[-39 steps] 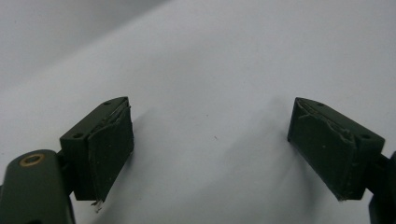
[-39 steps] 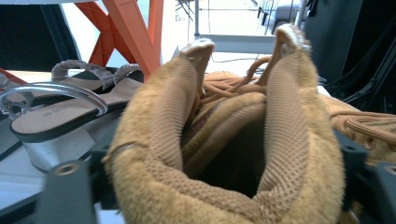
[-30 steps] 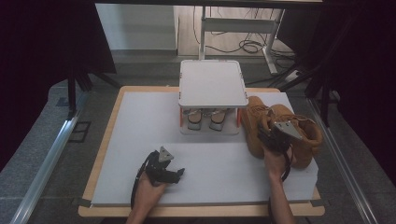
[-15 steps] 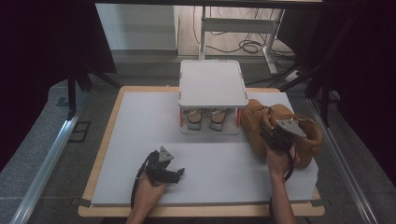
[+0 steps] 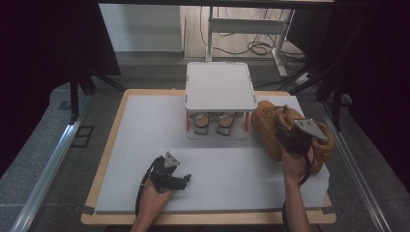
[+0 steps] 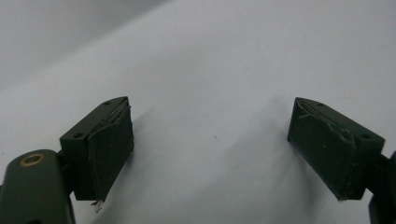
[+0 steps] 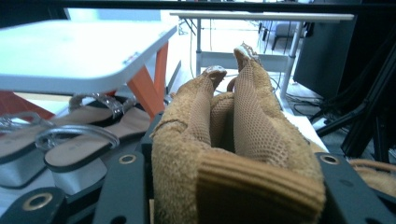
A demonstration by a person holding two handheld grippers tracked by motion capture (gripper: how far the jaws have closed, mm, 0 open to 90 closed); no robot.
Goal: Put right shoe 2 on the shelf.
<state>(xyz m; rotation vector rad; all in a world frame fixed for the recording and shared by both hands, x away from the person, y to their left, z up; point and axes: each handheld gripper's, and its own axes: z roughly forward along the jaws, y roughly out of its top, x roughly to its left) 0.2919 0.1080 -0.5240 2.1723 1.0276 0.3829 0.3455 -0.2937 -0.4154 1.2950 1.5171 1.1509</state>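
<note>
Right gripper (image 5: 286,126) at about four o'clock on the white table mat (image 5: 145,145), jaws clamped on the padded collar of a tan suede ankle boot (image 5: 267,126), one on each side of it. Jaws just been closing, boot collar between them; in the right gripper view the ribbed collar (image 7: 257,186) bulges between the two black jaws, squeezed narrow. Second tan boot (image 5: 325,145) just beside, toward three o'clock, touching the first. At twelve o'clock, a small white-topped shelf with orange legs (image 5: 220,87); beneath it a pair of silver-heeled sandals with clear straps (image 5: 212,123). Left gripper (image 5: 183,180) low at seven o'clock, resting on the mat, jaws spread wide with nothing between but bare white surface.
</note>
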